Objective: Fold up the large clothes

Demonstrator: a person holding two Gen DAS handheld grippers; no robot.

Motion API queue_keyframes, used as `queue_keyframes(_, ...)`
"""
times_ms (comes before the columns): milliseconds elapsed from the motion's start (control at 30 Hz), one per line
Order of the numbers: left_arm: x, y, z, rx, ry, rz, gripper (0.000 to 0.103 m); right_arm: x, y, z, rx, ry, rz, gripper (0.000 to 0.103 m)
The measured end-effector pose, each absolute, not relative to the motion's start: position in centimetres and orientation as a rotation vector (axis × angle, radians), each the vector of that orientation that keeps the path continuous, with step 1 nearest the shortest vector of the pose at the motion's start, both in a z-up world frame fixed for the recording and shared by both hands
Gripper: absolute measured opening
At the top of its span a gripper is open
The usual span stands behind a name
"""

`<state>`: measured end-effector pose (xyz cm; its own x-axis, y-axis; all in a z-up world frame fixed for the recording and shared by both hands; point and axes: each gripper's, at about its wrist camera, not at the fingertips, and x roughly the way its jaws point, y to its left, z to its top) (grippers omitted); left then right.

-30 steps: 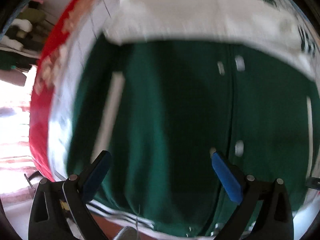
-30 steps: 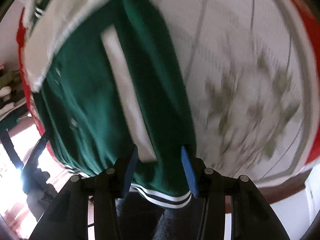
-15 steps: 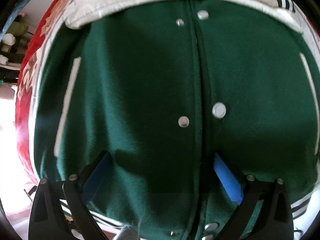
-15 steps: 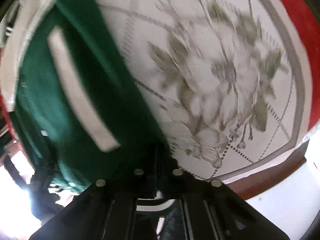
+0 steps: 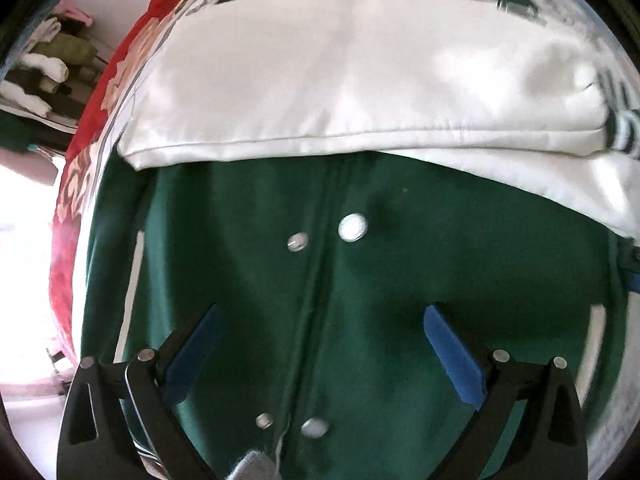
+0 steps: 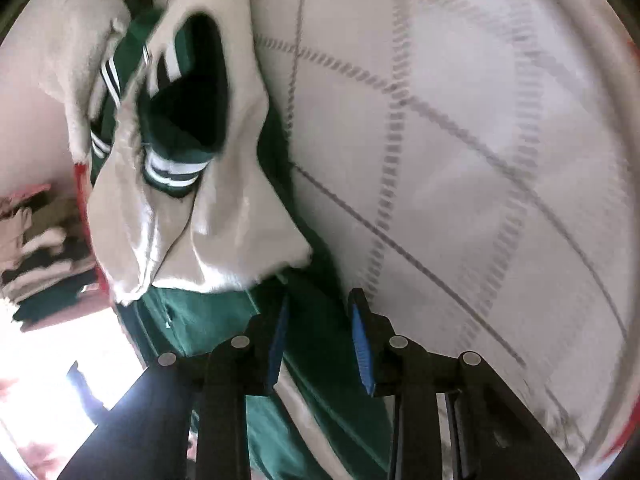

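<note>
A big bed cover [image 6: 460, 140], white with grey lines and a red edge, fills the middle. Bright light [image 5: 24, 260] shines at nine o'clock. Piled clothes [image 5: 48, 68] sit at ten o'clock.

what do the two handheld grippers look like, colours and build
Both look alike: the left gripper and right gripper each have two black plastic fingers lined with flat blue pads, and linkage arms pinned by round silver pivot pins. Triangular cut-outs show in the left gripper's outer arms. No cables, markings or sleeves are visible.

Both wrist views look steeply down, close over the jacket [image 5: 320, 280].
</note>
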<state>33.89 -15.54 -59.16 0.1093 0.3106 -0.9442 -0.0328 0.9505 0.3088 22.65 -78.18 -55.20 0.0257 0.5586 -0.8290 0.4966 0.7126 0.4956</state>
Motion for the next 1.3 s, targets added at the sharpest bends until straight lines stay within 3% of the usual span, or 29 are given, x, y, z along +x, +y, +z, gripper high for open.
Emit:
queue_keyframes(67,34.1,-15.9,-60.2,0.260,1.442,0.293,0.103,23.7,-77.4,-55.6,0.805,1.619,0.094,0.008)
queue_keyframes(133,34.0,-15.6,-60.5,0.256,1.426,0.311,0.103,23.8,-77.3,-54.8,0.727,1.597,0.046,0.007)
queue_keyframes(333,33.0,-16.5,-60.0,0.279,1.397,0.315,0.103,22.3,-81.0,-55.5,0.876,1.592,-0.063,0.006)
queue_keyframes(500,33.1,-16.9,-59.7,0.266,1.420,0.347,0.103,23.7,-80.4,-54.6,0.817,1.671,0.018,0.012)
queue_keyframes(633,33.0,-16.7,-59.8,0.250,1.414,0.360,0.103,24.4,-79.7,-53.6,0.722,1.671,0.088,0.027)
queue_keyframes(733,32.9,-16.6,-59.8,0.235,1.413,0.366,0.103,25.5,-78.4,-54.9,0.638,1.701,0.113,0.028)
queue_keyframes(800,32.8,-16.6,-59.9,0.229,1.411,0.371,0.103,25.9,-77.8,-54.7,0.537,1.674,0.078,0.016)
queue_keyframes(933,33.2,-17.0,-60.2,0.249,1.418,0.327,0.103,25.6,-80.0,-54.5,0.625,1.658,-0.073,0.013)
queue_keyframes(1133,33.9,-17.3,-60.3,0.283,1.401,0.351,0.103,26.9,-80.0,-54.8,0.672,1.752,0.063,0.028)
queue_keyframes(1300,33.6,-15.9,-60.4,0.141,1.352,0.384,0.103,27.1,-81.0,-56.3,0.777,1.757,0.136,0.029)
